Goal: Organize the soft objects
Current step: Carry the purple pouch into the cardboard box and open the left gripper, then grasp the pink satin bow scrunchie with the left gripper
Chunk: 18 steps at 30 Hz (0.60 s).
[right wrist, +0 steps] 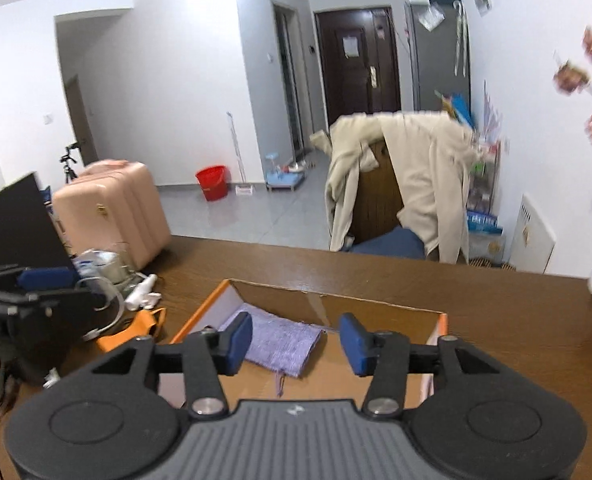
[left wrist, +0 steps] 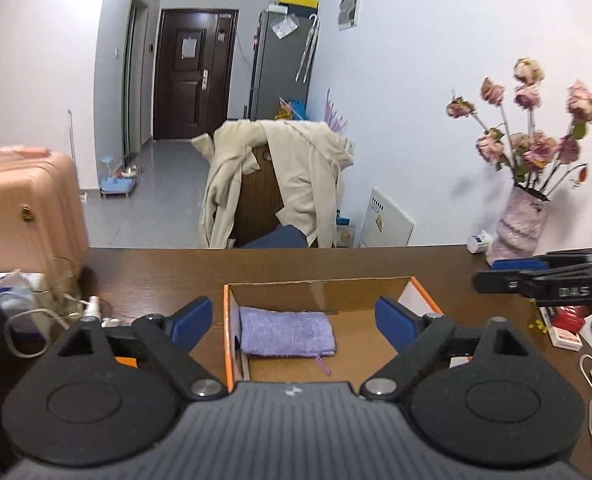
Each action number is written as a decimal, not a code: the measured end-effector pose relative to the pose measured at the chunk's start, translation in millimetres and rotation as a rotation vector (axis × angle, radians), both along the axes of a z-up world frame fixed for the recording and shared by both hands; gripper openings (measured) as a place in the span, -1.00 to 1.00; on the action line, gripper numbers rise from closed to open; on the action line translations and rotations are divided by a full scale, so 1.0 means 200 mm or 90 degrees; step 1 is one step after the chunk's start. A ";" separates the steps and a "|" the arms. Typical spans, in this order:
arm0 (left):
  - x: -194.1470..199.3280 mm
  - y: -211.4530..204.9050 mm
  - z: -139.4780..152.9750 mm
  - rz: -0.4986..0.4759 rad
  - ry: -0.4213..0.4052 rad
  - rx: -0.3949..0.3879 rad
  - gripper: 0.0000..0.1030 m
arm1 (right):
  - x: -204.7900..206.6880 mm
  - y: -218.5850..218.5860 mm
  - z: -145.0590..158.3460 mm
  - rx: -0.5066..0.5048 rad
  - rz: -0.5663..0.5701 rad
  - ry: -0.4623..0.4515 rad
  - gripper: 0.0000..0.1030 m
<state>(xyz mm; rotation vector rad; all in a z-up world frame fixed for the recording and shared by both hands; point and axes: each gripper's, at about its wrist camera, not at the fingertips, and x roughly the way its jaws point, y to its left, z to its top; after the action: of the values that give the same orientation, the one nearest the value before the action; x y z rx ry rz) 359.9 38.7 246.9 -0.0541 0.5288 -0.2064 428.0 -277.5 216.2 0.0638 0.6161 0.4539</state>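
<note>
One purple towel (left wrist: 286, 336) lies in one cardboard box (left wrist: 324, 288) on the table (left wrist: 156, 268). Two claws, left (left wrist: 292, 322) and right (right wrist: 296, 342). One vase (left wrist: 520, 224), one pink suitcase (right wrist: 112, 208), one red bucket (right wrist: 213, 182).

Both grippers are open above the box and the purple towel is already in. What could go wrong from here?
1. The orange cloth lies among cables and a spray bottle left of the cardboard box; the left hand-held gripper might snag a cable while grabbing it.
2. The purple towel fills only the box's left part; dropping the next item on it may unfold it.
3. The right hand-held gripper hangs near the vase; a wide swing could tip it.
</note>
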 end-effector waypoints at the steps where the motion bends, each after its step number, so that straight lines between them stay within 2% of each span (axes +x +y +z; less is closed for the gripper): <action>1: -0.07 0.00 0.03 0.002 -0.007 0.003 0.81 | -0.09 -0.03 0.04 -0.002 0.002 -0.012 -0.02; 5: -0.39 0.01 0.10 0.005 -0.050 0.019 0.92 | -0.44 -0.12 0.14 -0.007 0.021 -0.059 0.13; 9: -0.72 0.02 0.06 -0.005 -0.099 0.017 1.00 | -0.79 -0.19 0.13 0.000 0.042 -0.114 0.32; 13: -1.01 0.01 -0.07 -0.027 -0.161 0.041 1.00 | -1.14 -0.23 0.00 0.014 0.057 -0.168 0.52; 14: -1.07 0.01 -0.12 -0.026 -0.173 0.049 1.00 | -1.21 -0.23 -0.05 0.015 0.058 -0.181 0.63; 18: -1.22 0.04 -0.31 -0.002 -0.189 0.016 1.00 | -1.44 -0.21 -0.25 -0.009 0.036 -0.223 0.72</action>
<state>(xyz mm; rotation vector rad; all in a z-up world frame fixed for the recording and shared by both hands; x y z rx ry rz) 115.2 46.8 184.7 0.0028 0.2349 -0.2061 140.4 -319.8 166.2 -0.0464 0.2771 0.5012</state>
